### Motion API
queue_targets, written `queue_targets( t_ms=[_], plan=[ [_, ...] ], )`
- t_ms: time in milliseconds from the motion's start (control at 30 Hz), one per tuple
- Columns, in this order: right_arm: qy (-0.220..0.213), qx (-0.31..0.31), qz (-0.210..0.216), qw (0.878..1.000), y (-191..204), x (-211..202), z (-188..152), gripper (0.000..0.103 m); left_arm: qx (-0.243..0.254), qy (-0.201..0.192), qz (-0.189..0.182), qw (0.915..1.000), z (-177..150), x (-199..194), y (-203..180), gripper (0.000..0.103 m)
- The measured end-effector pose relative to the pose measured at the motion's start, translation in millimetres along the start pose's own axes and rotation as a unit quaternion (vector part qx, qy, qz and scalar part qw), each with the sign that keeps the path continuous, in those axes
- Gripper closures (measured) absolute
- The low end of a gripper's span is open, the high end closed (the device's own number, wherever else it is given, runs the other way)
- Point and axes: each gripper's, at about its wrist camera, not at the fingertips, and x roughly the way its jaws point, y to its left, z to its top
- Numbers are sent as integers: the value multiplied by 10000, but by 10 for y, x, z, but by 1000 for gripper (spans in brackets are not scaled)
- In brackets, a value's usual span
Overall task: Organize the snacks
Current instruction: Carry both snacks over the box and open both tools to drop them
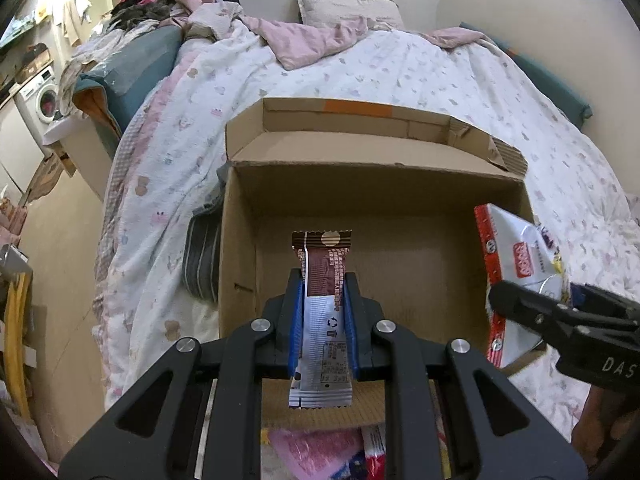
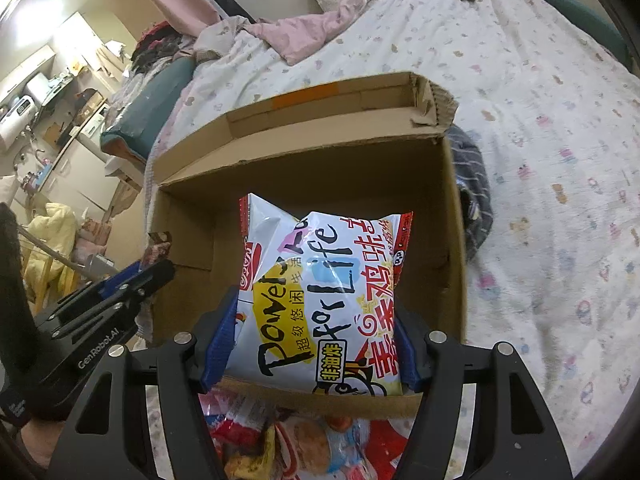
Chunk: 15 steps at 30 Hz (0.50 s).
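Left wrist view: left gripper (image 1: 322, 312) clamped on slim foil-wrapped snack bar (image 1: 322, 280), upright between blue pads, above open cardboard box (image 1: 240, 248) just ahead. Likely light, fairly stiff, slippery film; best pinched mid-length across flat faces, as now. Right wrist view: right gripper (image 2: 312, 344) squeezing puffy noodle packet (image 2: 320, 300) at both sides, over same box. Probably light, crinkly, brittle inside; gentle pressure advisable. Corrugated walls matte, bare floor ahead.
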Motion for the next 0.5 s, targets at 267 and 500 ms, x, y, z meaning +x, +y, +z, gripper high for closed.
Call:
queue_targets(
  t_ms=[267,500],
  plan=[
    [231,40,-122,9997,-26,286,14,34,78,-66,-25,9999,-14,85,10,87],
    [335,72,-142,9993,-92,345,0,32,93,23,-60,9999,-20,135,-5,87]
  ],
)
